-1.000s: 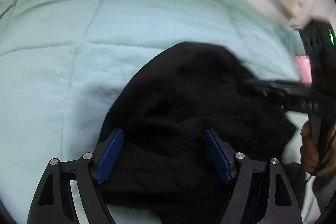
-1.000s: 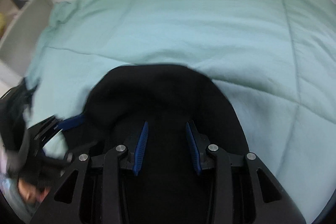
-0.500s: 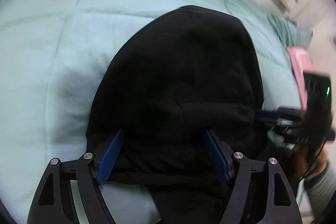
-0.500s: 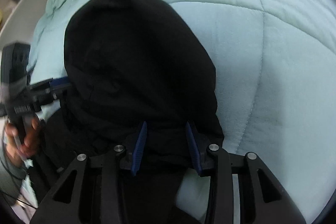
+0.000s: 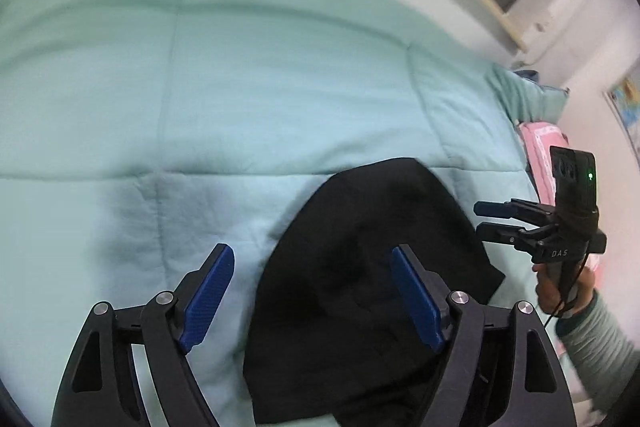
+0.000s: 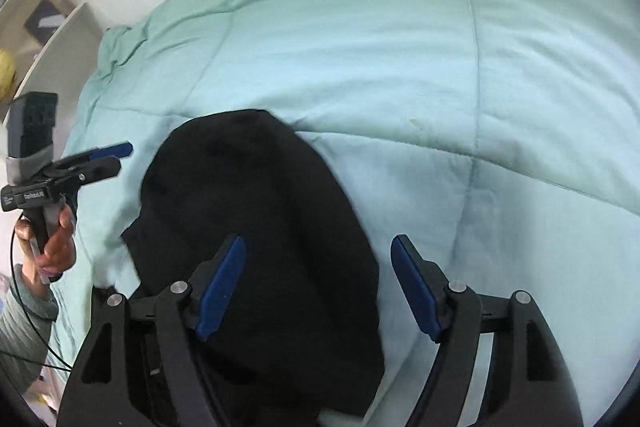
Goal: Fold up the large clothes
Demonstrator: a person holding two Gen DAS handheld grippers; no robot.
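Note:
A black garment [image 5: 368, 287] lies folded in a rounded bundle on the mint quilted duvet [image 5: 200, 87]. My left gripper [image 5: 314, 291] hovers over its left edge with the jaws opening wide. One pad is above the duvet and the other above the cloth, and neither presses on it. In the right wrist view the garment [image 6: 260, 247] lies lower left. My right gripper [image 6: 316, 283] is over its right edge, jaws opening, pads off the cloth. Each view shows the other gripper held beside the bundle: the right gripper [image 5: 486, 219] and the left gripper [image 6: 116, 155].
The duvet [image 6: 440, 67] covers the bed all around the bundle. A pink item [image 5: 540, 143] lies at the bed's right end. White shelves with a yellow object [image 6: 6, 75] stand at the left. A hand [image 6: 52, 239] and a striped sleeve [image 5: 592, 339] hold the grippers' handles.
The right jaws went from narrow, around black cloth, to wide and let it go. Both grippers drew apart to the bundle's sides, and the garment now lies free on the duvet.

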